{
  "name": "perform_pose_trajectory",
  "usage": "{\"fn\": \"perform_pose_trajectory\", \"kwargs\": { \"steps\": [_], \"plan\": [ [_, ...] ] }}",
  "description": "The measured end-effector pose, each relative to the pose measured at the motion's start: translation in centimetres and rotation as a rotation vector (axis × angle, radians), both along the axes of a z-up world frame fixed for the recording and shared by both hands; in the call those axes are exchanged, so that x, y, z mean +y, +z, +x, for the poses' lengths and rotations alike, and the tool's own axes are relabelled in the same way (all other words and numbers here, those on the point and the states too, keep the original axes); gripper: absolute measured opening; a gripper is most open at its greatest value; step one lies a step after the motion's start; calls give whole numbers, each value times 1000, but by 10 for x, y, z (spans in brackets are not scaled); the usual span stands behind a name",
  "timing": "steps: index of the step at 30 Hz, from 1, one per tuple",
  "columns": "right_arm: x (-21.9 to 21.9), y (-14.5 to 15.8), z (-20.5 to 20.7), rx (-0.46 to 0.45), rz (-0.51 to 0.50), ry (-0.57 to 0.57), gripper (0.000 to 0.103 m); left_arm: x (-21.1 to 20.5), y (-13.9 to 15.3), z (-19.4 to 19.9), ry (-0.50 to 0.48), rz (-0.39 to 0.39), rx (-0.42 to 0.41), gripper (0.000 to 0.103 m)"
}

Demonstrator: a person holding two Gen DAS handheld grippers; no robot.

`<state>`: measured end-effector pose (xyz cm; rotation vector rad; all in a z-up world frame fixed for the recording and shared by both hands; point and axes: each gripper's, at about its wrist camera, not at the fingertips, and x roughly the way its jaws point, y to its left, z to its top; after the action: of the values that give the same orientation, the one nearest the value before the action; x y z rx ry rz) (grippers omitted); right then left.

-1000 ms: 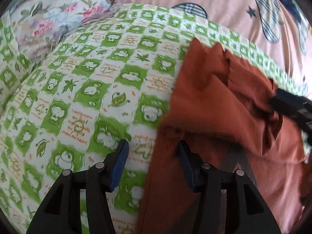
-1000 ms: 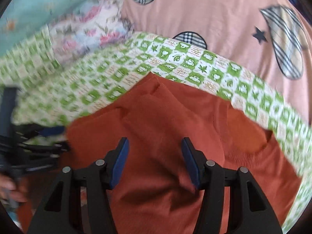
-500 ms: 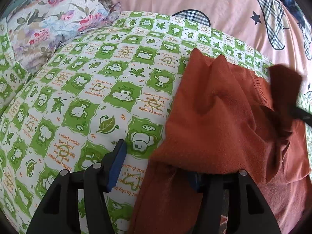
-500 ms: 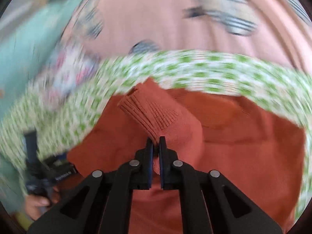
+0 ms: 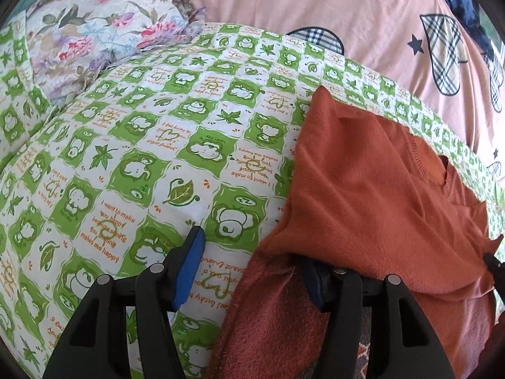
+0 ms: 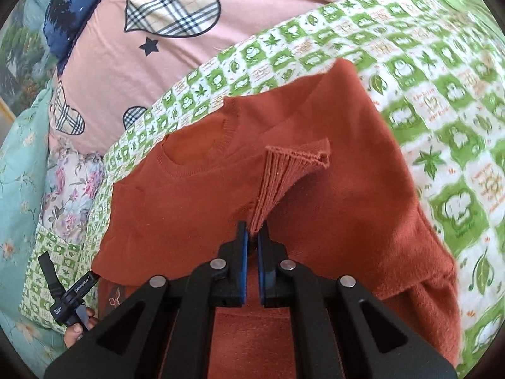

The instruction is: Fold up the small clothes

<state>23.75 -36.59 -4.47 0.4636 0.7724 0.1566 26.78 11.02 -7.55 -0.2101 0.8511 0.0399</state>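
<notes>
The right gripper (image 6: 251, 237) is pinching the ribbed cuff (image 6: 284, 173) of a rust-orange sweater (image 6: 195, 208); its two blue pads are pressed together on the knit, and the cuff is standing up from the jaws like a small fan. The sleeve that ends in this cuff is lying across the body of the sweater. The round neckline (image 6: 176, 167) is showing to the upper left of the cuff in the right wrist view.

The left gripper (image 5: 252, 259) is standing spread. Its left blue pad (image 5: 189, 268) is hanging over the bedsheet, and the other finger is sitting under a folded edge of the sweater (image 5: 372, 195) (only a dark part of that pad is visible). The jaws are not pressing on the cloth. In the right wrist view, the rear of the left gripper (image 6: 68, 300) is appearing at the lower left, with a person's fingers (image 6: 75, 331) on it.

The sweater is lying on a quilt with green and white squares (image 5: 132, 164), printed with leaves, little animals and orange writing. Beyond the quilt, a pink cover with plaid hearts and dark stars (image 5: 363, 15) is spreading. A floral pillow (image 5: 94, 25) is lying just beside the quilt, and a light blue flowered cloth (image 6: 19, 164) is filling the left edge of the right wrist view.
</notes>
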Motion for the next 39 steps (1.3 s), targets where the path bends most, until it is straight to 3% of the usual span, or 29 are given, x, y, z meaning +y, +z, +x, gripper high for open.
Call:
{"fn": "perform_pose_trajectory", "kwargs": {
  "steps": [3,5,7,8,10,14,18,21,23,25,28,30,31,35,39],
  "plan": [
    [5,36,-2,-111,0,34,6,0,0,-1,5,-1,-1,59],
    [7,72,-16,-260,-6,49,6,0,0,-1,12,4,-3,59],
    [7,89,-26,-337,-38,45,6,0,1,-1,15,0,-4,59],
    [7,88,-25,-324,-81,25,6,1,0,-1,16,-6,-6,59],
    [2,64,-12,-201,-118,9,6,2,1,-2,16,-17,-10,60],
    [-15,2,2,20,-80,-24,6,2,0,-2,20,-23,-6,60],
    [-19,-16,-8,103,-75,-56,7,4,0,-2,24,-42,-7,60],
    [-25,0,-27,81,-144,-188,12,6,1,-3,31,-62,-10,60],
    [-20,21,-41,-18,-181,-227,13,9,0,-4,38,-83,-14,60],
    [-9,31,-40,-66,-190,-171,16,10,0,-5,42,-96,-15,60],
    [9,11,-11,32,-130,-10,32,11,0,-5,40,-108,-14,60],
    [2,-12,3,141,-157,-43,30,14,0,-4,39,-133,-13,60],
    [-9,-18,2,146,-100,-55,25,16,0,-4,37,-150,-13,60],
    [-24,3,-27,106,-112,-112,29,20,1,-3,7,-190,-1,61],
    [-31,31,-74,24,-67,-12,38,17,14,-27,-73,-201,33,60]
  ]
}}
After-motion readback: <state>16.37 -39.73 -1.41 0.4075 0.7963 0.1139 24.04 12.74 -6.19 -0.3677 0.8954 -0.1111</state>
